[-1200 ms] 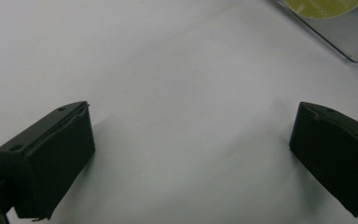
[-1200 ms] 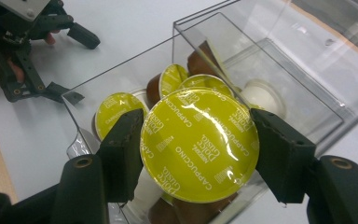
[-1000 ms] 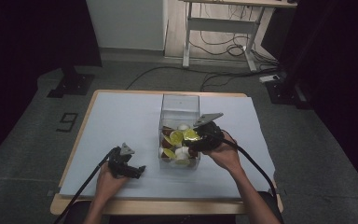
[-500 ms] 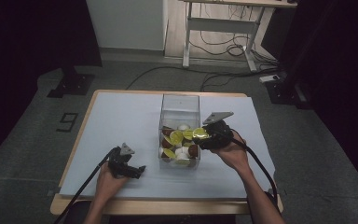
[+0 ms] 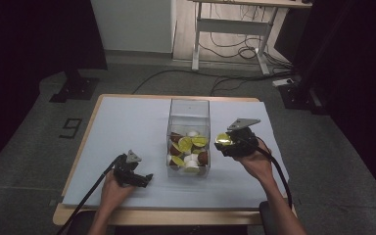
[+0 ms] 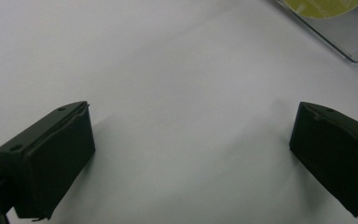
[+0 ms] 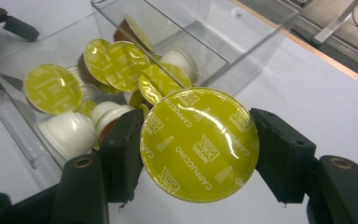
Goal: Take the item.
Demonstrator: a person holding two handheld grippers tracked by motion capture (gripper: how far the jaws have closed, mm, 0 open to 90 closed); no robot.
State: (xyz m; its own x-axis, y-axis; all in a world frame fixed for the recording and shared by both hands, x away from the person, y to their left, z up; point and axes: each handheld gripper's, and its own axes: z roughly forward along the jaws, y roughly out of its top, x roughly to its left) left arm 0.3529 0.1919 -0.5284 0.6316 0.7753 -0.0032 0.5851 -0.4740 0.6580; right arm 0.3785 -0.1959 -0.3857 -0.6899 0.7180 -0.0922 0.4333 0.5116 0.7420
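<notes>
Clear box blocks table middle — bare mat either side, seemingly passable.

Dim room, grey floor. Wood-edged counter with pale sheet on top. Far side: light wall panel, white-legged desk with loose cables beneath. Dark stand base far left, black equipment at right. Floor marker left of counter.
</notes>
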